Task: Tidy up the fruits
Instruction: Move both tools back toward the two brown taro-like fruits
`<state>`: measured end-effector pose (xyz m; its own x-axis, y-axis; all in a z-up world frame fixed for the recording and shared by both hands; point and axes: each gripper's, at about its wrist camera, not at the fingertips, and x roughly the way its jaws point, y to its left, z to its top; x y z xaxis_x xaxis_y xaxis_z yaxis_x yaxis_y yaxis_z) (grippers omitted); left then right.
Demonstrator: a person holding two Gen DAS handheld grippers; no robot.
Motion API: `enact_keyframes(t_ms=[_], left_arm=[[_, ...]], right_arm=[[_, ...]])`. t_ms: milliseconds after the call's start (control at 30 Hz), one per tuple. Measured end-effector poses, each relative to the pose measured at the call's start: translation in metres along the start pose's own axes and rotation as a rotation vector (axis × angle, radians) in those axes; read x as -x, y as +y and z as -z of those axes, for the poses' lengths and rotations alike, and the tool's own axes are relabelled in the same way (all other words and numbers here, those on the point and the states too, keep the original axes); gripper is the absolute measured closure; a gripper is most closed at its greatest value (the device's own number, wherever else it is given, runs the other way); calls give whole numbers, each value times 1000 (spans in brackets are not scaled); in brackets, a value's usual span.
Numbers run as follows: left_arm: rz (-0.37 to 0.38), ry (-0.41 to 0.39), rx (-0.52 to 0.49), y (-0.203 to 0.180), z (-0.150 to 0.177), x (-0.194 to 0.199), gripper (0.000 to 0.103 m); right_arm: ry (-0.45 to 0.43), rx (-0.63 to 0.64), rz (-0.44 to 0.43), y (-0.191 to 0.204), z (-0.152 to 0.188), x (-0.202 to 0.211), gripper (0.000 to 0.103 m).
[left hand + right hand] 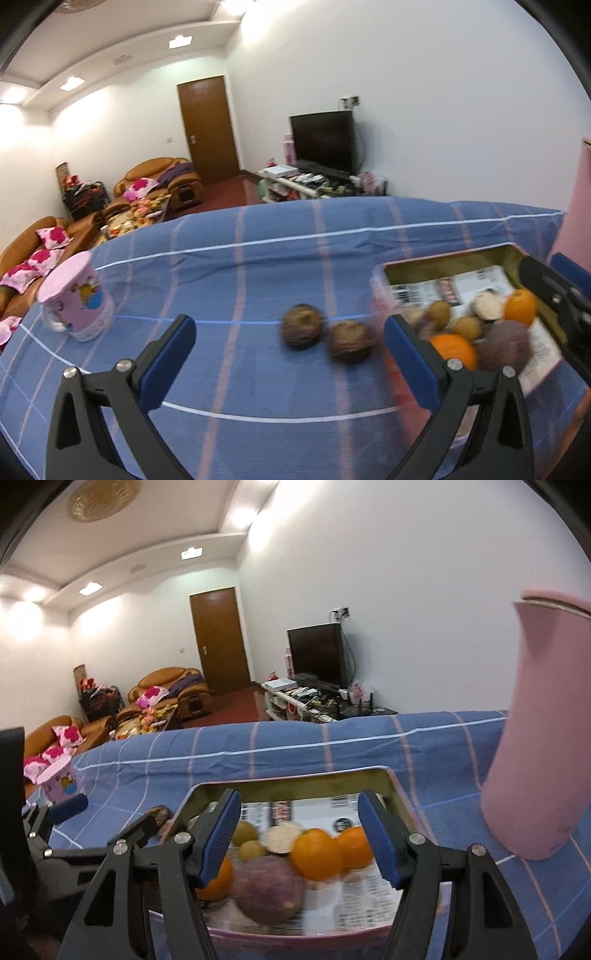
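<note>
Two brown round fruits (pixel 303 326) (pixel 351 341) lie side by side on the blue checked cloth (pixel 258 266), blurred. My left gripper (pixel 287 319) hovers open just in front of them, nothing between its fingers. To their right stands a shallow box (pixel 443 260) lined with printed paper. It holds oranges (pixel 316 853), a purple fruit (pixel 267 893), small brownish-green fruits (pixel 243 832) and a pale cut piece (pixel 282 840). My right gripper (pixel 299 794) hangs open above the box (pixel 288 775), its pads apart and touching no fruit.
A pink cartoon-printed cup (pixel 77 299) stands on the cloth at the left. A tall pink jug (pixel 535 757) rises right of the box. Beyond the table's far edge are sofas, a door and a TV stand. The left gripper (pixel 103 816) shows beside the box.
</note>
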<state>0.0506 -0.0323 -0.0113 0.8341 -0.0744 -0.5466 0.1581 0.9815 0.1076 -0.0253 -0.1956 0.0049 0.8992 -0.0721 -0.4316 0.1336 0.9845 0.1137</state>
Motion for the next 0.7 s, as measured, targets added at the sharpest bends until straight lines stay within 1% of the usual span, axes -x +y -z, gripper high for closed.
enact_keyframes(t_ms=[200, 267, 367, 467, 500, 533, 600, 633, 700], left_arm=[[-88, 57, 28, 46, 2, -19, 0], [-108, 74, 40, 59, 2, -24, 0], [-138, 105, 64, 81, 5, -31, 0], [-179, 130, 70, 95, 6, -38, 0], [-197, 134, 67, 98, 6, -39, 0], [-225, 139, 62, 101, 7, -41, 0], [-255, 145, 58, 107, 6, -43, 0], [-260, 146, 64, 110, 6, -44, 0], [-251, 148, 85, 115, 5, -43, 0]], right_arm=[[25, 79, -58, 41, 1, -9, 36], [36, 119, -85, 56, 1, -13, 36], [72, 223, -123, 84, -2, -24, 36], [145, 363, -146, 114, -5, -43, 36], [169, 395, -155, 120, -5, -48, 38], [207, 448, -164, 130, -5, -57, 47], [263, 502, -176, 140, -5, -70, 56], [311, 526, -186, 145, -6, -80, 56], [365, 572, -189, 149, -5, -93, 57]])
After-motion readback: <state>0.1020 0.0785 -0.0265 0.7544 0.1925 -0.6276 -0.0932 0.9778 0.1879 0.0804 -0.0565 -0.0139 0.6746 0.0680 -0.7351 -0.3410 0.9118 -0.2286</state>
